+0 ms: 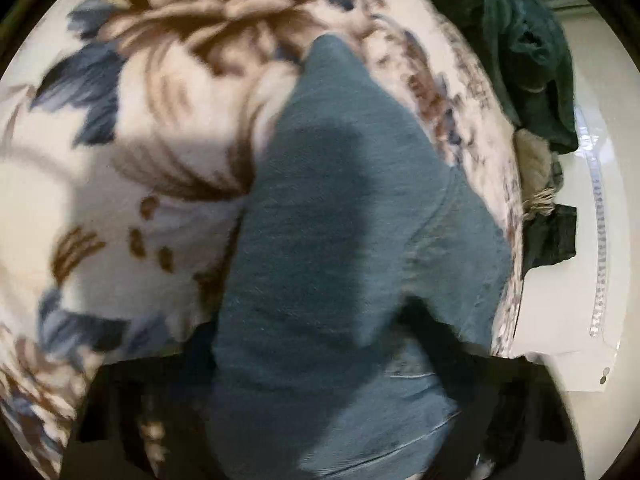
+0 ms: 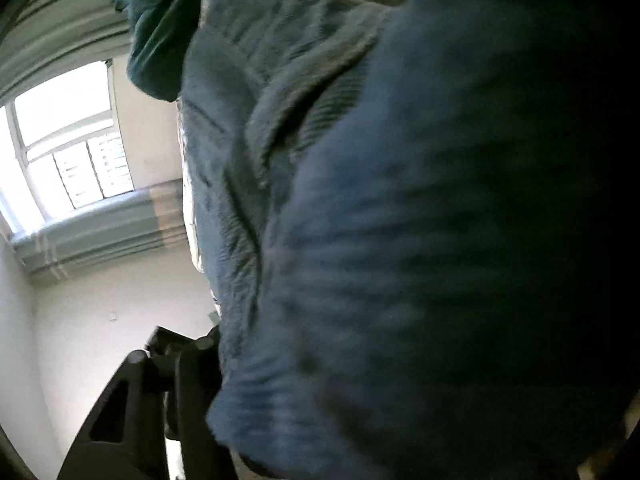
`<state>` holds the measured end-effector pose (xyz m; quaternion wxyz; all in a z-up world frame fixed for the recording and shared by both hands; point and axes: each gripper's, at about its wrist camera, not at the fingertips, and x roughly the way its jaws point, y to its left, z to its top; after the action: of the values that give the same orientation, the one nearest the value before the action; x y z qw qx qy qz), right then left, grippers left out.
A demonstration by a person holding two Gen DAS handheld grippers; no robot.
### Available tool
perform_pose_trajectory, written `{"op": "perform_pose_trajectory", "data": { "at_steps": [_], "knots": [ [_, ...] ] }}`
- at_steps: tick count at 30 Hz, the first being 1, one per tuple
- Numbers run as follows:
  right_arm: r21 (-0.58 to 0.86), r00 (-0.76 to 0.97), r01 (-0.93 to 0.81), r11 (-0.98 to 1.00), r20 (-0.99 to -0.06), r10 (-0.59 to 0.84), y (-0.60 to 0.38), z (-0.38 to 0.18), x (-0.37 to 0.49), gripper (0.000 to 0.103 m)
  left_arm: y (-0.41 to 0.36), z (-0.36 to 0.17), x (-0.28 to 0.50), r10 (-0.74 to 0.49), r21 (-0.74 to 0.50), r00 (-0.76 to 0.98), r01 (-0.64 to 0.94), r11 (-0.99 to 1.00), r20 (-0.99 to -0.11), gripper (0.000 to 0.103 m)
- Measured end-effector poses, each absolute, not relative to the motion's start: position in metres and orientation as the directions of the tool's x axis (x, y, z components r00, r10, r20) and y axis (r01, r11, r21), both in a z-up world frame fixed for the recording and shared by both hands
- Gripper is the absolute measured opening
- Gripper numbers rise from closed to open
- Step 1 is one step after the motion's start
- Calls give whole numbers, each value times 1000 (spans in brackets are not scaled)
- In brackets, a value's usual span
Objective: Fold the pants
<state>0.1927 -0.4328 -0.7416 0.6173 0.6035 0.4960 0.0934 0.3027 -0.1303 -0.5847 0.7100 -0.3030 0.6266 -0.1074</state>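
Pants (image 1: 332,264): blue-grey, woven/denim-like weave, seams and a stitched hem edge visible low in left wrist view. Fabric runs from the bottom of frame up over a floral blanket (image 1: 120,152) (cream w/ brown + blue flowers), tapering to a rounded end near top centre. A fold/overlap shows on its right side.

Left gripper (image 1: 320,432): fingers mostly buried under cloth, dark parts either side at bottom; pants drape over it, can't tell if jaws are apart or pinched.

Right wrist view: pants (image 2: 400,240) fill most of frame, v. close, blurred, ribbed seams and bunched folds. Right gripper (image 2: 192,392): one dark finger (image 2: 120,412) seen at lower left, cloth against it; jaw state can't tell.

Dark green garment (image 1: 520,40) heaped at blanket's far right edge. Window (image 2: 68,140) bright behind
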Motion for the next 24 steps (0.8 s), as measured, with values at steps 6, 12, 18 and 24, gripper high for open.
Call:
{"op": "perform_pose_trajectory", "data": {
  "at_steps": [6,12,18,24],
  "knots": [
    [828,508,437,353,-550,663,-414,-701,201,46,-124,-559,288,-542,-597,270,-208,775,-796,30],
    [827,530,397,398,-560,637,-401,-648,222,45,-126,-515,290,-550,-613,303,-176,770,-778,23],
    [844,547,342,413,-536,643,-366,-609,269,45,-114,-469,317,-563,-643,360,-160,749,-744,23],
    [852,584,264,452,-514,629,-328,-563,343,45,-72,-432,379,-586,-680,411,-125,723,-698,23]
  ]
}}
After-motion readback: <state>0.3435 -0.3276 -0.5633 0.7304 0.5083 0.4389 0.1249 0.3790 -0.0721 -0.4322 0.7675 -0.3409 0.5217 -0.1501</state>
